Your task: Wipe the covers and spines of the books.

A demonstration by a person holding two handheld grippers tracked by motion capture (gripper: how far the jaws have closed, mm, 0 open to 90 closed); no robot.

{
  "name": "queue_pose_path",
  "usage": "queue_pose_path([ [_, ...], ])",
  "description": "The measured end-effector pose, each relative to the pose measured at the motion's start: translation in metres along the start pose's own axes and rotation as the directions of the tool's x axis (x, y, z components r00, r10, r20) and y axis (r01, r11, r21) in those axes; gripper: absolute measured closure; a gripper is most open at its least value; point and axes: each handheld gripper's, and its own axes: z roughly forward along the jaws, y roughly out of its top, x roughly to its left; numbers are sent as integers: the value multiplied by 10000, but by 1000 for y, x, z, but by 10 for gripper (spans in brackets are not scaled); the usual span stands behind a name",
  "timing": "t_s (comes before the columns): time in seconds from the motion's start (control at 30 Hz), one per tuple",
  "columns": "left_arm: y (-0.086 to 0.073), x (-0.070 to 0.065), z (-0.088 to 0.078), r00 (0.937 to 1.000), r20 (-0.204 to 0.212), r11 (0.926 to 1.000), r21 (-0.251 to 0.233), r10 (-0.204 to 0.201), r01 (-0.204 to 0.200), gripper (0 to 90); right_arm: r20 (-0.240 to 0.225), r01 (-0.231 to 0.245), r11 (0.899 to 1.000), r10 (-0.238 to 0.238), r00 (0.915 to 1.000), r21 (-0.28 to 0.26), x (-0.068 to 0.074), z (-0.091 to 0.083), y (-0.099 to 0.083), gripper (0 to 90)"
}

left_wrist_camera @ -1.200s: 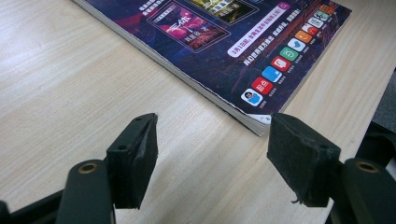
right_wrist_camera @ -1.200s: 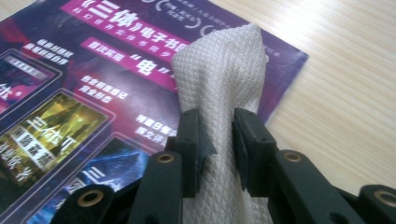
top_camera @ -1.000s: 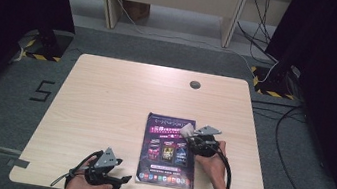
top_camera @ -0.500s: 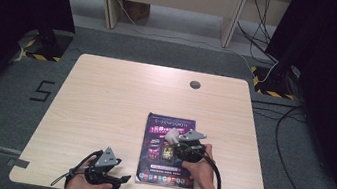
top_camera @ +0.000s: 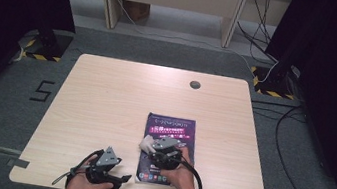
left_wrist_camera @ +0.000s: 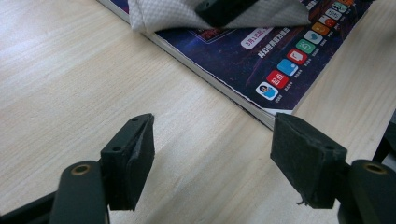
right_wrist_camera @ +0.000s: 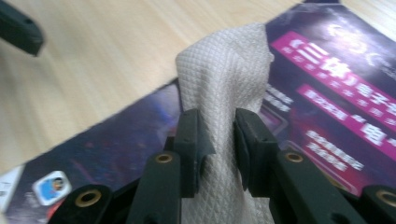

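A white, diamond-textured cloth (right_wrist_camera: pixel 224 93) is pinched between the two black jaws of the right gripper (right_wrist_camera: pixel 219 140), which are clamped on a bunched fold of it. The cloth lies on the dark purple cover of a magazine (top_camera: pixel 166 147), over its left part, with a corner of cloth reaching the magazine's left edge. The magazine lies flat on the near right part of a light wooden table (top_camera: pixel 121 92). The left gripper (left_wrist_camera: pixel 212 161), held in the person's left hand (top_camera: pixel 79 187), sits near the table's front edge just left of the magazine, its jaws apart with only bare wood between them, the magazine's near corner just beyond.
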Motion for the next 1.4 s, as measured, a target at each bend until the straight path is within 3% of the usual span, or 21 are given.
queue_pose_path([
  [0.07,0,0,0,10000,18,10000,-11,-14,14,297,-1,178,9998,-178,9998,-28,3,0,0,719],
  [0.23,0,0,0,10000,25,10000,6,-3,3,297,-179,85,10000,-86,9998,-47,1,0,-1,723],
  [0.37,0,1,1,10000,34,10000,14,-42,42,295,89,-20,10000,19,10000,75,-7,-6,-6,724],
  [0.47,0,1,1,10000,49,10000,18,-33,33,295,479,-315,9995,311,9984,84,-21,-14,-15,724],
  [0.7,0,1,1,10000,13,10000,19,-27,27,295,1502,-1268,9919,1249,9807,32,-54,-37,-40,726],
  [0.87,0,1,1,10000,61,10000,13,18,-18,294,1937,-1512,9885,1467,9700,83,-64,-46,-50,728],
  [1.03,0,1,1,10000,69,10000,8,19,-19,293,2128,-1473,9890,1419,9667,99,-62,-47,-51,733],
  [1.13,1,1,1,10000,60,10000,21,8,-8,291,2045,-1435,9896,1378,9691,134,-59,-47,-50,734],
  [1.4,0,1,1,10000,58,10000,51,-7,7,278,1260,-1008,9949,998,9870,12,-37,-35,-38,730],
])
